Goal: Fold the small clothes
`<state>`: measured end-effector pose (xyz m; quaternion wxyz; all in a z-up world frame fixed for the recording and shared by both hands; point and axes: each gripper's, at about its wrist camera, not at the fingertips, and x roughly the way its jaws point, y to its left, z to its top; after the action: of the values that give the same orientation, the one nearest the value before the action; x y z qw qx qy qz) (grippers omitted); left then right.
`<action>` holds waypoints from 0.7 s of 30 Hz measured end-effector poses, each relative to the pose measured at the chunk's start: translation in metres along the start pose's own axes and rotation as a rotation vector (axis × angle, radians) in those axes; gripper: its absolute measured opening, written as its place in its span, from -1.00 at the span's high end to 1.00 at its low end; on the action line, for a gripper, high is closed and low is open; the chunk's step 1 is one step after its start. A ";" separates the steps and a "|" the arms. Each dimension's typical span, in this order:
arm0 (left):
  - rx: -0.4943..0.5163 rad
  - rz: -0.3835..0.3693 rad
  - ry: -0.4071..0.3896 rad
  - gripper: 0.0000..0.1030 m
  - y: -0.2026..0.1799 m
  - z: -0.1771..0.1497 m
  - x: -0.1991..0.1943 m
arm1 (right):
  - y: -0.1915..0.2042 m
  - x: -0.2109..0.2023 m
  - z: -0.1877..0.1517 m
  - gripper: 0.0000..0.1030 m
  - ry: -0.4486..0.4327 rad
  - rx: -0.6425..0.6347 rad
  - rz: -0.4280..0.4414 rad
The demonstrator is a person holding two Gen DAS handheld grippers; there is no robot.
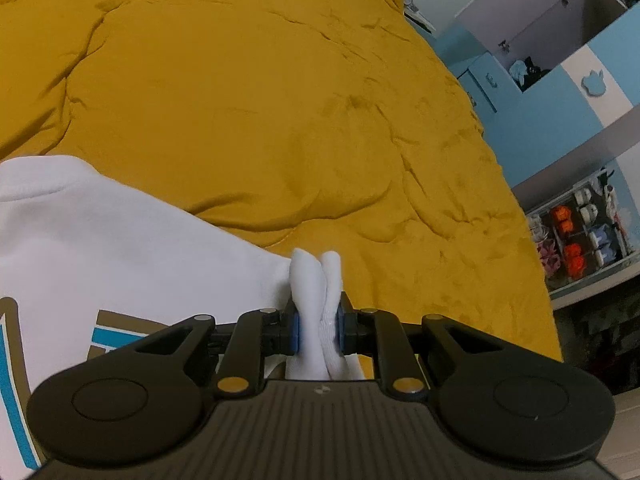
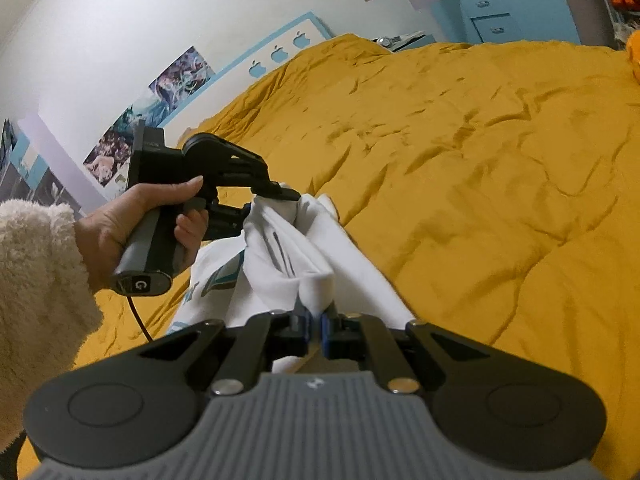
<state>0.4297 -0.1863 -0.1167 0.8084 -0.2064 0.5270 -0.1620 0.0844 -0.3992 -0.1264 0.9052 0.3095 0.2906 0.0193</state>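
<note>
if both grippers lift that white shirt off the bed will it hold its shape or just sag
Likely sag: the white shirt already bunches into soft folds where the left gripper and right gripper pinch it. It seems light, and the free part slumps on the yellow bedspread.

Mustard quilt [image 1: 260, 92] covers bed; white wall [image 2: 120, 28], blue drawers [image 2: 492, 20].

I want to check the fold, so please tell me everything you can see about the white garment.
The white garment is soft knit fabric with a teal and brown print partly visible. It is bunched, not flat, over the mustard blanket. Both grippers are shut on it: the left gripper pinches a thick doubled fold, and the right gripper pinches another edge. The cloth stretches between them, creased. Its full shape is hidden.
</note>
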 end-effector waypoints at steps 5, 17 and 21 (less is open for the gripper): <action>0.005 0.009 -0.002 0.66 -0.002 -0.004 0.003 | -0.009 0.003 0.000 1.00 0.015 0.054 -0.005; 0.020 0.039 0.039 0.44 -0.014 0.000 0.019 | -0.009 0.007 -0.002 1.00 -0.004 0.086 -0.066; 0.005 0.039 0.005 0.12 -0.019 0.009 0.023 | -0.019 0.012 -0.008 1.00 0.033 0.131 -0.084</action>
<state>0.4465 -0.2127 -0.1219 0.8106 -0.1938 0.5325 -0.1479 0.0872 -0.4071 -0.1487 0.8781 0.3552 0.3189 -0.0327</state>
